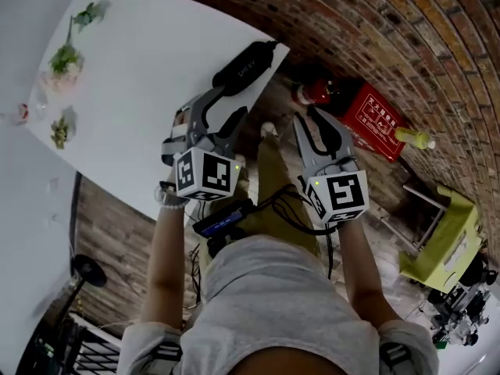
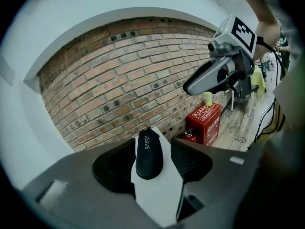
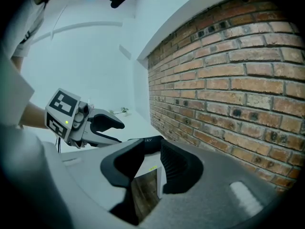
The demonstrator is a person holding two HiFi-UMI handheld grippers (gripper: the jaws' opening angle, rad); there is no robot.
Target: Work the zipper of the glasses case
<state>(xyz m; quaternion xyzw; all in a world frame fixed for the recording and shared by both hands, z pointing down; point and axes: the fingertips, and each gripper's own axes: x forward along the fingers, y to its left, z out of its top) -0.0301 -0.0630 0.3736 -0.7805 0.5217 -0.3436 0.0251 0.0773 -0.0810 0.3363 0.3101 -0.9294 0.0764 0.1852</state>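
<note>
The left gripper (image 2: pixel 153 162) has its jaws spread wide, pinching nothing. The black glasses case (image 2: pixel 149 154) lies just ahead between them, at the white table (image 1: pixel 141 69) corner. The right gripper (image 3: pixel 151 168) is partly spread and empty, off the table edge.

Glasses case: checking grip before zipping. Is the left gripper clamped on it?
No, the left gripper has its jaws apart; the glasses case lies untouched on the table between them.

The right gripper (image 3: pixel 151 151) holds its jaws apart with nothing between them. Just beyond lies the black glasses case (image 3: pixel 150 140) on the white table (image 3: pixel 148 168), with the brick wall (image 3: pixel 228 80) at right.
</note>
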